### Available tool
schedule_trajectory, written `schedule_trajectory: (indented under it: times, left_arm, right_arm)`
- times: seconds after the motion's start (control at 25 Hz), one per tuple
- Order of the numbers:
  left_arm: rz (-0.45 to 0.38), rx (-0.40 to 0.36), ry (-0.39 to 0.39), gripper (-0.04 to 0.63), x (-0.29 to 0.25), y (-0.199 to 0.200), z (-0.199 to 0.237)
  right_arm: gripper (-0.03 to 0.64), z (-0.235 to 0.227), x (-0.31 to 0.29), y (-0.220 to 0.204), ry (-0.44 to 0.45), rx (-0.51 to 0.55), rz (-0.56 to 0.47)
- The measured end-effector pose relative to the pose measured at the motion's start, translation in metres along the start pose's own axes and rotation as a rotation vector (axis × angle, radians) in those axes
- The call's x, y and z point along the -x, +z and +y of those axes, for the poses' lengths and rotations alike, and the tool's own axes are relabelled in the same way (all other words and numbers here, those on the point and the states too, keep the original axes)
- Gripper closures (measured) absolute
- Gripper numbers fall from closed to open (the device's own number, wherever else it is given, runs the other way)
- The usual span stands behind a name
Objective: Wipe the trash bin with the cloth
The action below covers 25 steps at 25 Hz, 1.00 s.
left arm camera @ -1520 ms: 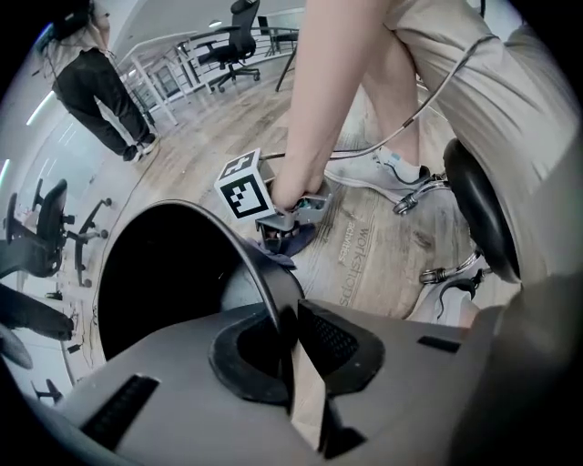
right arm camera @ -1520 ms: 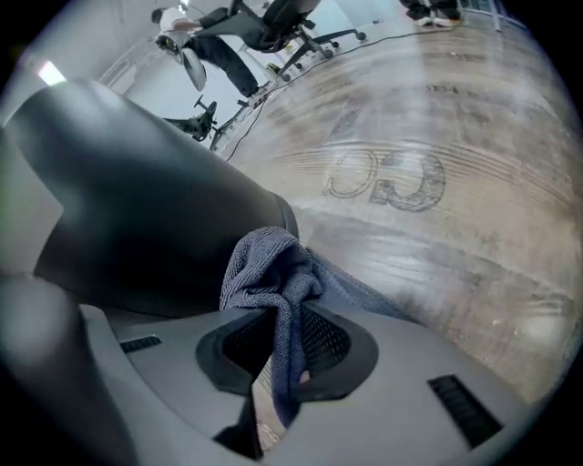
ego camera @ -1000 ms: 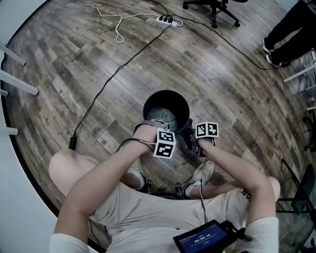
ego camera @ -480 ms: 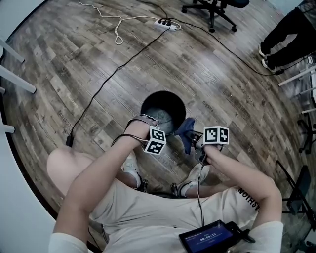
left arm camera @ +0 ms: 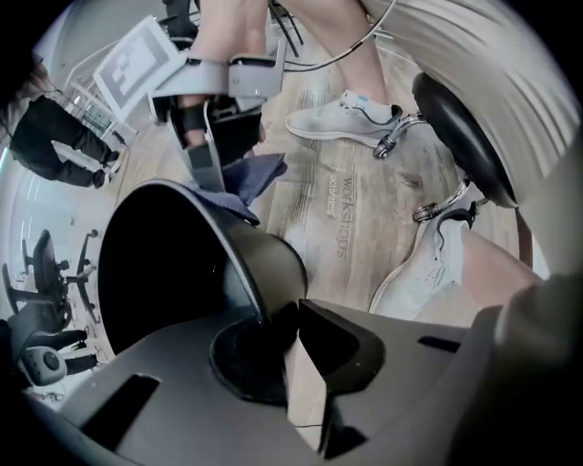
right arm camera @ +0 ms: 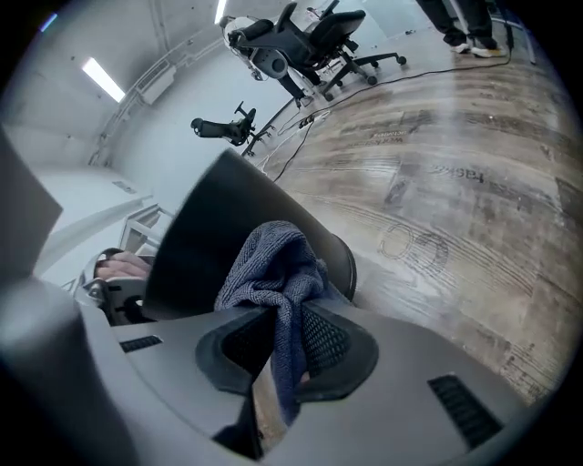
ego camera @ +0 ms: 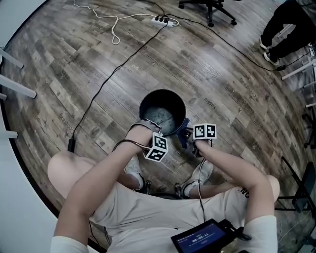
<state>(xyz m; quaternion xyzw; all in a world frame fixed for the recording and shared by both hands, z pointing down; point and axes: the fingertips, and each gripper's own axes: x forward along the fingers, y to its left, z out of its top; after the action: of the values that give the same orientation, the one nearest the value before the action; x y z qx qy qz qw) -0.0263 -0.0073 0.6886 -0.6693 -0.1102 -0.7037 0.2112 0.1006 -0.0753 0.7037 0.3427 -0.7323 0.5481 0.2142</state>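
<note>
A round black trash bin (ego camera: 163, 109) stands on the wood floor in front of my feet. My left gripper (left arm camera: 278, 332) points straight down at the bin's near rim (left arm camera: 239, 238). Its jaws have just been closing, and the rim's wall is now clamped between them. My right gripper (right arm camera: 282, 341) is shut on a bunched blue cloth (right arm camera: 273, 264). It holds the cloth against the outside of the bin's right wall (right arm camera: 205, 227). From above, the cloth (ego camera: 183, 136) shows just right of the bin, below the right gripper's marker cube.
A black cable (ego camera: 106, 81) and a white cord with a power strip (ego camera: 160, 20) lie on the floor beyond the bin. An office chair (ego camera: 210, 7) and a person's legs (ego camera: 281, 24) are at the far right. My shoes (ego camera: 201, 173) and stool sit close behind the bin.
The right gripper swung out to the right with the cloth, then came back against the bin's wall. The left gripper sank onto the near rim and closed on it.
</note>
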Motion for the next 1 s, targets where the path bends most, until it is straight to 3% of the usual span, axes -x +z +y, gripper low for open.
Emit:
schedule_trajectory:
  times: [0.52,0.64,0.8,1.0]
  left_arm:
    - [-0.04,0.12,0.007,0.554,0.001,0.029,0.011]
    - [-0.1,0.153,-0.008,0.552,0.0,0.033,0.011]
    - [-0.194,0.201,0.007,0.54,0.015,0.041,0.019]
    - [-0.239,0.256,-0.001,0.477,0.035,0.03,0.024]
  right_arm:
    - [0.558,-0.101,-0.086,-0.036,-0.147,-0.095,0.032]
    - [0.558,-0.102,-0.088,-0.044,-0.167,-0.148,0.024]
    - [0.558,-0.087,-0.057,-0.052,-0.245,-0.086,0.087]
    - [0.558,-0.045,-0.006,-0.028,-0.205,-0.081,0.037]
